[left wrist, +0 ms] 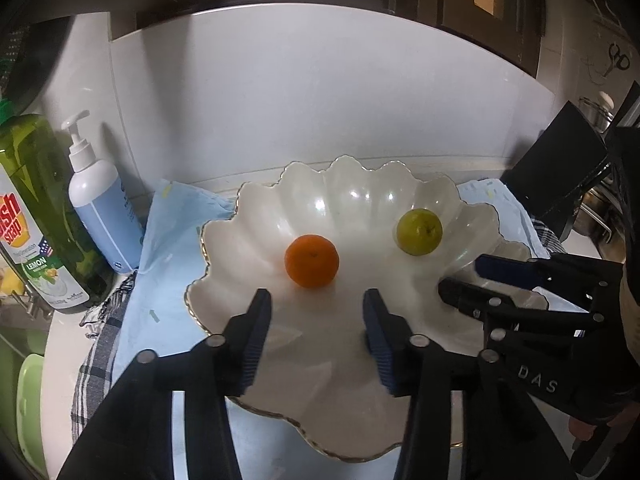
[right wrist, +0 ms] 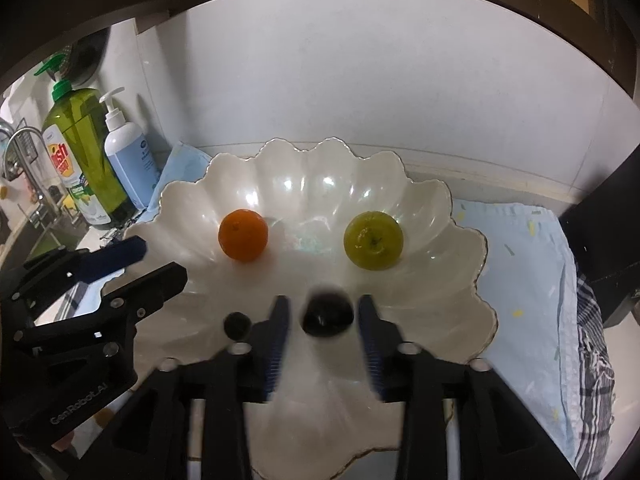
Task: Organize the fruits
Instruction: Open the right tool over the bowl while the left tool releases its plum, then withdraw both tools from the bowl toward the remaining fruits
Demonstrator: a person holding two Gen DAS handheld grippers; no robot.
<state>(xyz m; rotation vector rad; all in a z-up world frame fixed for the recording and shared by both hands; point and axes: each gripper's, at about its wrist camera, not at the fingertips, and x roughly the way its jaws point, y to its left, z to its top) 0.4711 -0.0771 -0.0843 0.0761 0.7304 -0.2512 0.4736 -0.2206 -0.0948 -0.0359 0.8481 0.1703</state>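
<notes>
Right hand-held gripper (right wrist: pixel 322 316), jaws parted around a blurred dark fruit (right wrist: pixel 328 316) above the bowl (right wrist: pixel 460 240), may let it roll into the orange (right wrist: pixel 243 234); left hand-held gripper (left wrist: pixel 316 308) hangs released.

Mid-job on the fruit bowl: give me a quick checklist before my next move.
1. Left gripper open and empty: ok.
2. Right gripper open around the dark fruit: ok.
3. Dark fruit resting in the bowl: cannot tell, it is blurred.
4. Orange inside the bowl: ok.
5. Apple inside the bowl, apart from the orange: ok.
6. Grippers apart from each other: ok.
</notes>
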